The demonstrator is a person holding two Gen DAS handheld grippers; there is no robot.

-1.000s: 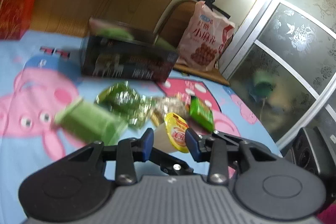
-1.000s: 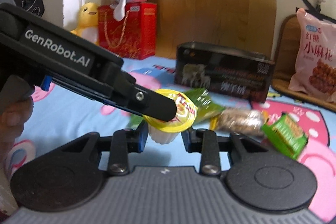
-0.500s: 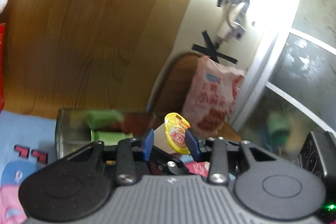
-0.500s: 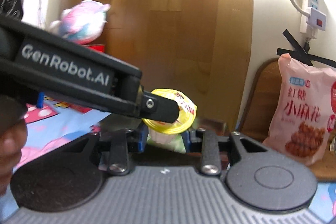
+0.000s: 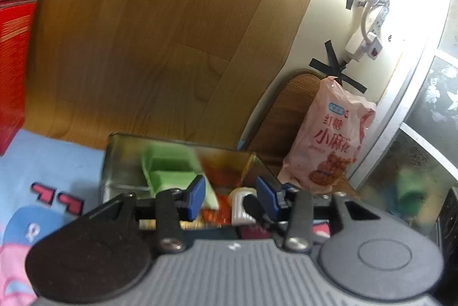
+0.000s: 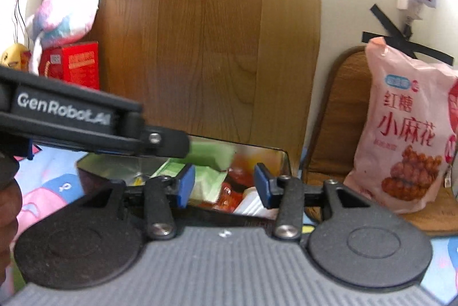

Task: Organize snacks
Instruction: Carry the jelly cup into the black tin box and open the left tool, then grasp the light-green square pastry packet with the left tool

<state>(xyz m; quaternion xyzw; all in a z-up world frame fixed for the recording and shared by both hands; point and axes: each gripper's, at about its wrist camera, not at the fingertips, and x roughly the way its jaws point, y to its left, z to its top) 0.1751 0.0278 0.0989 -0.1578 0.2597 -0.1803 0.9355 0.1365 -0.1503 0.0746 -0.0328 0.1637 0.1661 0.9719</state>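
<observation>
On the left, by the far edge of the bed, a red box point(image 6: 75, 68) stands against the wooden board point(image 6: 200, 33). A soft toy point(image 6: 67, 13) sits on top of it. The bed sheet point(image 5: 43, 162) is blue with pink cartoon pictures.

In the middle stands the tin box point(image 5: 126, 162), open at the top. It holds a green pack point(image 5: 169, 168) on its left side and red and orange wrappers point(image 6: 232, 191) beside that. A white jelly cup point(image 5: 242, 204) lies in the tin near its right end, tipped on its side.

The left gripper point(image 5: 230, 195) hangs over the tin. Its blue fingers point(image 5: 196, 191) have just been opening and now stand a little apart. Nothing is pressed between them; the jelly cup shows below the gap. The right gripper point(image 6: 224, 185) is over the tin too. Its fingers point(image 6: 186, 182) have just been opening as well, and they hold nothing.

On the right, a pink snack bag point(image 6: 406, 128) leans against the wall, standing on a brown mat point(image 6: 337, 117) apart from the tin.
</observation>
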